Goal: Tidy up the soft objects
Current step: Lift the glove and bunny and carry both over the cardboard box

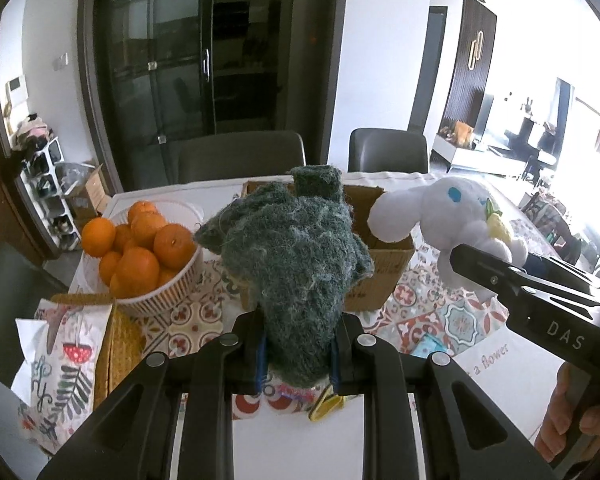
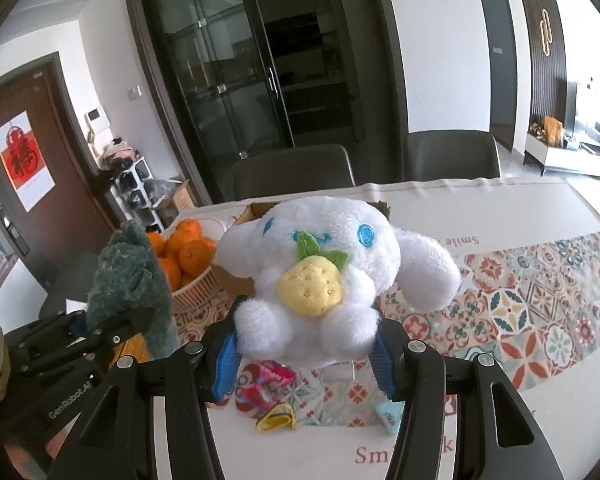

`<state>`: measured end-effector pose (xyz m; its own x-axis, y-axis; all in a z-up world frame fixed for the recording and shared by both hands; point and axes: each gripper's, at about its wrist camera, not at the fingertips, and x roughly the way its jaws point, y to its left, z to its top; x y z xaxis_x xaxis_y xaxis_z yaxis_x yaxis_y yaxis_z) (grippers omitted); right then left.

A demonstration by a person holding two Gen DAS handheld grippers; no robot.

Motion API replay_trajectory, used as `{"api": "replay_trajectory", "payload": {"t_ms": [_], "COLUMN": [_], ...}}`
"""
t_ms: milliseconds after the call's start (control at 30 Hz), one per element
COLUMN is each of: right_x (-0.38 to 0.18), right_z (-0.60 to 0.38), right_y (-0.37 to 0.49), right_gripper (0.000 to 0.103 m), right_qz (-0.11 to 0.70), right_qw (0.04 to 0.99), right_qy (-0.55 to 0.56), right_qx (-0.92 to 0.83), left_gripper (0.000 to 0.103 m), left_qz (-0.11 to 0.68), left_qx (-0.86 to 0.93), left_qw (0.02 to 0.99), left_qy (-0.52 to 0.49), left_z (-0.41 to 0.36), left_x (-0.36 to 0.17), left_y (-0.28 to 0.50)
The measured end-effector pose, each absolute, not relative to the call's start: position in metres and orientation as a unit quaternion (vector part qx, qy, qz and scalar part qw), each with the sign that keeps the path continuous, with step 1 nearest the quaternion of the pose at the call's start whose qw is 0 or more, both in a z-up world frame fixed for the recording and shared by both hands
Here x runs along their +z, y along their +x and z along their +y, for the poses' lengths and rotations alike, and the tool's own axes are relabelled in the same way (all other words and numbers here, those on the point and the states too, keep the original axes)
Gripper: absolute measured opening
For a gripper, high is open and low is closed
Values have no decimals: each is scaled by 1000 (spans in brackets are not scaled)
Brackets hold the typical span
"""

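Left hand-held gripper (image 1: 298, 354) clamps the green fuzzy cloth (image 1: 296, 264); right hand-held gripper (image 2: 306, 354) clamps the white plush (image 2: 324, 272). Recommend centring each over the cardboard box (image 1: 384, 264) before release.

A home dining area is shown: a table covered by a patterned tablecloth (image 2: 540, 300), a bowl of oranges (image 1: 140, 252), two dark chairs (image 2: 296, 168), glass sliding doors (image 2: 236, 64), and a shoe rack (image 1: 52, 196) beside an entrance door (image 2: 32, 160).
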<state>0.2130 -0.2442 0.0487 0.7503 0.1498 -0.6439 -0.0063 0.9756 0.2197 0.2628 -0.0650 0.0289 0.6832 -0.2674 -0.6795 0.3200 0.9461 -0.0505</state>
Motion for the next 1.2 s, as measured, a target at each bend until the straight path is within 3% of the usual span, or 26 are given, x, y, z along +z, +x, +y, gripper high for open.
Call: {"api": "replay_trajectory", "payload": {"t_ms": [633, 1200], "right_x": [52, 17], "right_z": [-253, -258], "right_y": [260, 338], "right_gripper": [55, 55], "right_qz": [346, 395], "right_qw": [933, 914], "right_qy": [91, 84], "right_qx": [32, 35], "left_gripper": [23, 24], "left_qz": [331, 355], "left_qx": [-167, -174], "left_qw": [926, 916], "left_qy": [67, 75], "left_z": [-86, -104], "left_x": [39, 10], "left_y": [318, 395]}}
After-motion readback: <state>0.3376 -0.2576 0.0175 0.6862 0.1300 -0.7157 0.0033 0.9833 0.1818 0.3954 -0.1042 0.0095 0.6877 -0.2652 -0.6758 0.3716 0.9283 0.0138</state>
